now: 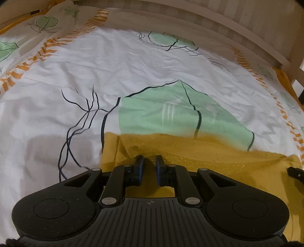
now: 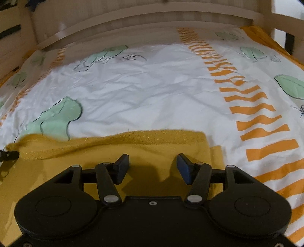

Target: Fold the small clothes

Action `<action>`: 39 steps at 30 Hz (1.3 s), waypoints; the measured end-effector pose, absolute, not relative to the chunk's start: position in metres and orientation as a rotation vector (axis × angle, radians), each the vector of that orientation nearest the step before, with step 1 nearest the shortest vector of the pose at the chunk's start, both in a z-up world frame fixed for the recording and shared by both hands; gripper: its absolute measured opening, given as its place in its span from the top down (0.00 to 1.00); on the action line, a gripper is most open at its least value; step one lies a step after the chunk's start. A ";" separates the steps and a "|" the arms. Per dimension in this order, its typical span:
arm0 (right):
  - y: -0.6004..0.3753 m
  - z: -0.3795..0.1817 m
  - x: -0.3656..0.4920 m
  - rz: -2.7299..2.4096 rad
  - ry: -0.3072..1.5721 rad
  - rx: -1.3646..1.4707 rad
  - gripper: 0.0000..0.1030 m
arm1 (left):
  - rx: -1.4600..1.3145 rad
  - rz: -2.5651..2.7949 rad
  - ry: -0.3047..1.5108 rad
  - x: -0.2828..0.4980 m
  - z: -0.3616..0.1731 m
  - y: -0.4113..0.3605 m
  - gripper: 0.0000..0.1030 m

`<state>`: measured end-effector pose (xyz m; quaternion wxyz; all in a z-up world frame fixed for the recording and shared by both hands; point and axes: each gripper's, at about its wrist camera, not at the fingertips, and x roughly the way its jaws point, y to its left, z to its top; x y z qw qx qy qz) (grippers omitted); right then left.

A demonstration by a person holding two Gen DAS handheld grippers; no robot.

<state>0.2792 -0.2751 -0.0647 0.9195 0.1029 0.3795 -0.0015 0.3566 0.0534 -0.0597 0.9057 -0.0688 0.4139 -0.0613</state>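
A mustard-yellow small garment (image 1: 209,150) with a glittery band lies flat on the patterned bedsheet (image 1: 133,62). My left gripper (image 1: 150,158) is shut on a bunched fold near the garment's left far corner, and creases run toward its tips. In the right wrist view the same garment (image 2: 152,140) shows its far edge and right corner. My right gripper (image 2: 153,158) hovers over it, open, with only flat cloth below and nothing between the fingers. A tip of the right gripper (image 1: 295,172) shows at the left view's right edge, and one of the left gripper (image 2: 7,154) at the right view's left edge.
The sheet (image 2: 152,85) is white with green leaf prints and orange striped bands, and it is wrinkled. A pale wooden bed rail (image 2: 152,17) runs along the far side, with a post (image 1: 288,62) at the right. A pillow in the same print (image 1: 47,22) lies far left.
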 end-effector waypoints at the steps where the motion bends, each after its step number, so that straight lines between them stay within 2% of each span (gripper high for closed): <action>1: -0.277 -0.066 0.280 -0.008 0.781 0.217 0.40 | -0.144 -0.123 0.856 0.359 -0.060 0.054 0.87; 7: -0.278 -0.066 0.284 -0.011 0.788 0.182 0.40 | -0.111 -0.114 0.876 0.365 -0.058 0.052 0.87; 14: -0.270 -0.060 0.304 -0.059 0.835 0.129 0.36 | -0.141 -0.042 0.949 0.394 -0.052 0.046 0.81; 20: -0.285 -0.055 0.317 -0.143 0.824 0.170 0.34 | -0.176 -0.014 0.980 0.410 -0.048 0.051 0.80; 27: -0.299 -0.049 0.283 -0.091 0.814 0.243 0.34 | -0.085 -0.055 0.971 0.372 -0.030 0.047 0.80; 33: -0.293 -0.053 0.239 -0.067 0.850 0.188 0.33 | -0.018 -0.130 1.006 0.319 -0.038 0.039 0.79; 39: -0.291 -0.055 0.192 -0.065 0.844 0.140 0.21 | 0.145 -0.112 0.947 0.269 -0.042 0.028 0.71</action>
